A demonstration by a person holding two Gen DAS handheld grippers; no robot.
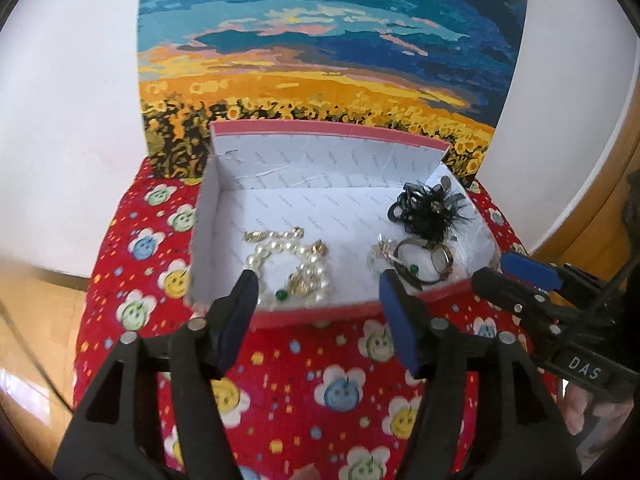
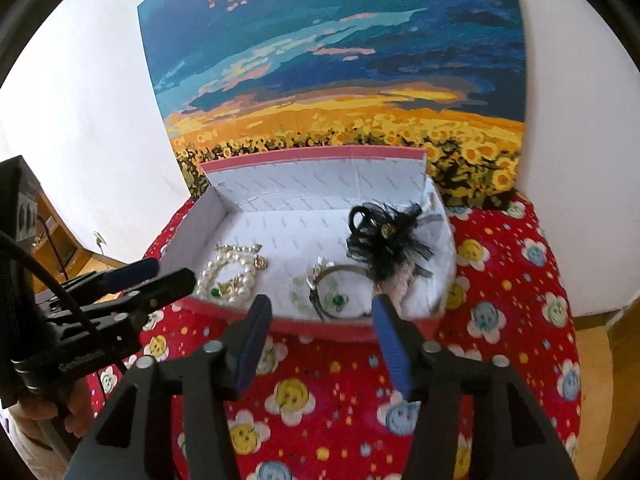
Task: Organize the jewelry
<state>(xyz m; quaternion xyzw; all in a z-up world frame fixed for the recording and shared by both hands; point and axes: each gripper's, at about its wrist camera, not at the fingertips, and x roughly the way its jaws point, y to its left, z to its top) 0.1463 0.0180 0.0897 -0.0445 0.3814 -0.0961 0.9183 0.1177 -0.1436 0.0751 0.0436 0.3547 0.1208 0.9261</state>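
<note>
An open box with a white inside and a pink rim (image 1: 320,314) (image 2: 320,328) stands on a red cushion. Inside lie a pearl bracelet with gold charms (image 1: 280,250) (image 2: 224,268) on the left, a metal bangle (image 1: 424,260) (image 2: 340,278) right of the middle, and a black feather clip (image 1: 430,210) (image 2: 384,240) on the far right. My left gripper (image 1: 319,282) (image 2: 176,271) is open over the front wall, near the pearls, holding nothing. My right gripper (image 2: 321,303) (image 1: 490,267) is open too, empty, at the front wall by the bangle.
The cushion (image 1: 320,380) (image 2: 320,400) is red with smiling flowers and drops off at its edges. A sunflower-field painting (image 1: 320,60) (image 2: 340,80) leans on the white wall just behind the box. Wooden floor lies on both sides. A hand (image 2: 44,412) grips the left tool.
</note>
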